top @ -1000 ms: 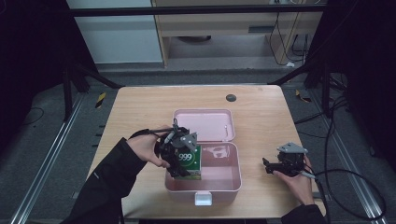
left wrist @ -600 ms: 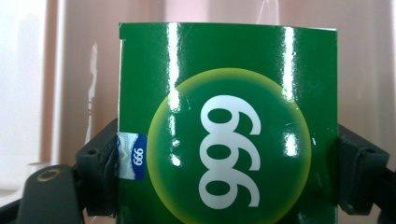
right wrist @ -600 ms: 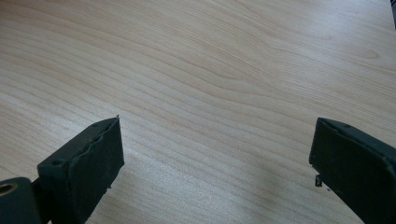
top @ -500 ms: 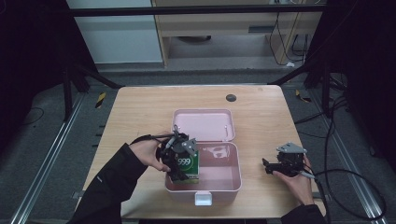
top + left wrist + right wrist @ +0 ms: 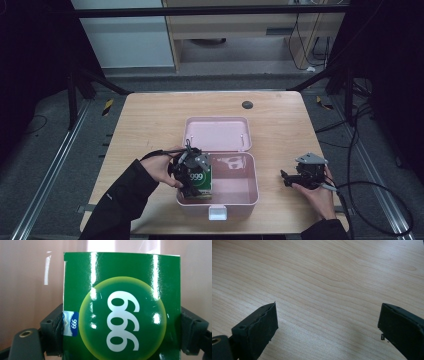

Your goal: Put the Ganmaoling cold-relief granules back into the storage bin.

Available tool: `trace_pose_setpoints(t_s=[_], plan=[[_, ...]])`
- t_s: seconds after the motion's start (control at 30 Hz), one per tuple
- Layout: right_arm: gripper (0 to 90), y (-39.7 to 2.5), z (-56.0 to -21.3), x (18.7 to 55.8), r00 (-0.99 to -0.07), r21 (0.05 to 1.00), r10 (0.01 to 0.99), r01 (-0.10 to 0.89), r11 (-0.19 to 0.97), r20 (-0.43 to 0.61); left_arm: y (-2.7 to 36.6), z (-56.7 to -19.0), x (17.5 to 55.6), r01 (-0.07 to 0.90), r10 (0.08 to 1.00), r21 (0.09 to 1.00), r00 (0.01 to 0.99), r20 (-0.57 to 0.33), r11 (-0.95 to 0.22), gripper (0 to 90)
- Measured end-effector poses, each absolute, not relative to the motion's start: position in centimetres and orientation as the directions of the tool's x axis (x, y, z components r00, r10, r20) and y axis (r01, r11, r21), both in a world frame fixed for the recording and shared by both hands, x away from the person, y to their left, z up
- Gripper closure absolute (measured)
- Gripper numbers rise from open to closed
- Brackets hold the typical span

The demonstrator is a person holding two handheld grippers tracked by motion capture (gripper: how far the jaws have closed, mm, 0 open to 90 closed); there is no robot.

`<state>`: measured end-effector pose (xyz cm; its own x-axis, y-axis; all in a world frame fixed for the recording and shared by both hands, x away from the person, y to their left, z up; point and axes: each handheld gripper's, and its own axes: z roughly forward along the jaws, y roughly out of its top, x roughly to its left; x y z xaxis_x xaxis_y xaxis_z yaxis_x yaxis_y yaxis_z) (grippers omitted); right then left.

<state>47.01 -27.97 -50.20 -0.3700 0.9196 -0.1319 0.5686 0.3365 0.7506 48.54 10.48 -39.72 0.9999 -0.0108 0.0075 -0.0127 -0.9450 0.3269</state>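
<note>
The green box [image 5: 201, 181] is clamped between the jaws of the left gripper [image 5: 189, 172], at the left end of the pink case [image 5: 248, 198]. The right gripper [image 5: 306, 176] is held with jaws apart over the table [image 5: 145, 125], well away. The glossy box could slip if released high — or be caught on the case's wall and tipped.

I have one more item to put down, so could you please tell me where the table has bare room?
The far strip of the table beyond the lid is bare except a small dark disc. The left side, beside the pink box, is free too. It is crowded at the box's left end, where the left gripper holds the green carton, and around the right gripper.
</note>
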Motion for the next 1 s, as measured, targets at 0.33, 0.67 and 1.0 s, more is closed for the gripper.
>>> trace_pose_setpoints(t_s=[0.33, 0.67, 1.0], plan=[[2.5, -28.0, -50.2, 47.0, -0.370, 0.750, 0.920, 0.569, 0.337, -0.132, 10.5, -39.9, 48.5, -0.022, -0.015, 0.315, 1.000, 0.024, -0.949, 12.9], [2.2, -28.0, -50.2, 47.0, -0.366, 0.748, 0.921, 0.574, 0.334, -0.130, 11.1, -37.7, 48.3, -0.029, -0.005, 0.377, 0.998, 0.065, -0.926, 10.9], [2.6, -28.1, -50.1, 47.0, -0.362, 0.752, 0.923, 0.572, 0.328, -0.127, 13.7, -33.4, 47.1, -0.023, 0.034, 0.483, 0.993, 0.109, -0.875, 16.8]])
